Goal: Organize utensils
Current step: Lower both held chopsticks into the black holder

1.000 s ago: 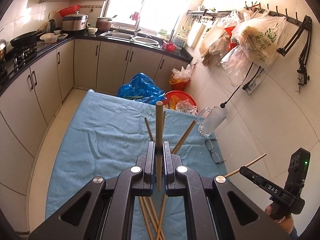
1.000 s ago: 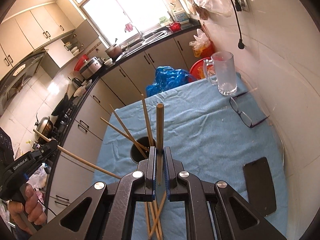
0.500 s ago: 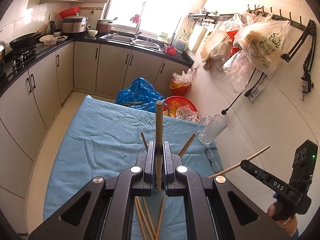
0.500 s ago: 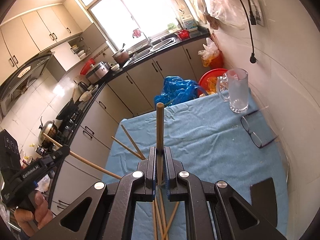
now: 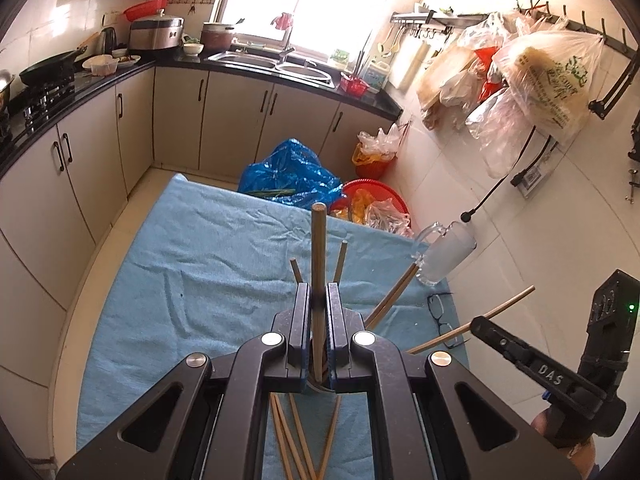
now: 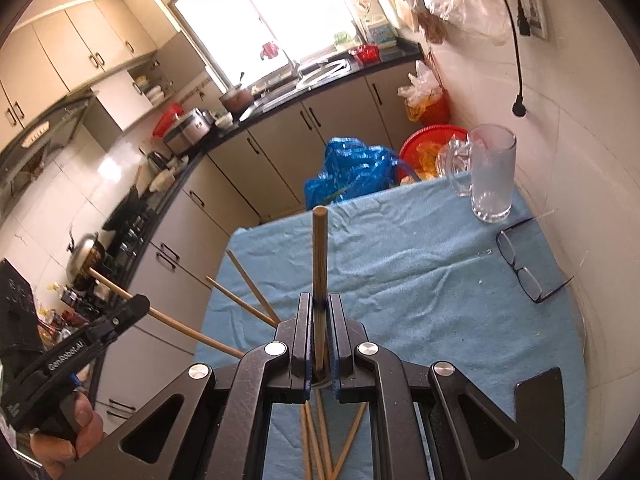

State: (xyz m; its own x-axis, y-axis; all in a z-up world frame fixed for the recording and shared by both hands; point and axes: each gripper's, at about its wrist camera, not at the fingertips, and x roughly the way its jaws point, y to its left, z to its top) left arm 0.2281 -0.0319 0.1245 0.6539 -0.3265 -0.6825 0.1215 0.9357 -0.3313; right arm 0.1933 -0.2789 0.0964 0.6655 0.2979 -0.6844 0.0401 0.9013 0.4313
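Observation:
My left gripper (image 5: 319, 300) is shut on a wooden chopstick (image 5: 319, 256) that stands up between its fingers. My right gripper (image 6: 319, 308) is shut on another wooden chopstick (image 6: 319, 256). Both grippers hover over a dark utensil holder (image 5: 318, 386), mostly hidden under the jaws, with several chopsticks (image 5: 394, 294) leaning out of it. More loose chopsticks (image 5: 298, 436) lie on the blue cloth (image 5: 192, 264) below. The right gripper shows in the left wrist view (image 5: 476, 326); the left gripper shows in the right wrist view (image 6: 138, 306).
A glass mug (image 6: 490, 174) and black glasses (image 6: 522, 266) sit at the table's far right by the wall. A black phone (image 6: 540, 396) lies near right. A blue bag (image 5: 290, 174) and red basin (image 5: 374, 196) lie beyond the far edge.
Both grippers have moved back and lower over the holder with their chopsticks still held; the holder has slid under the jaws out of sight.

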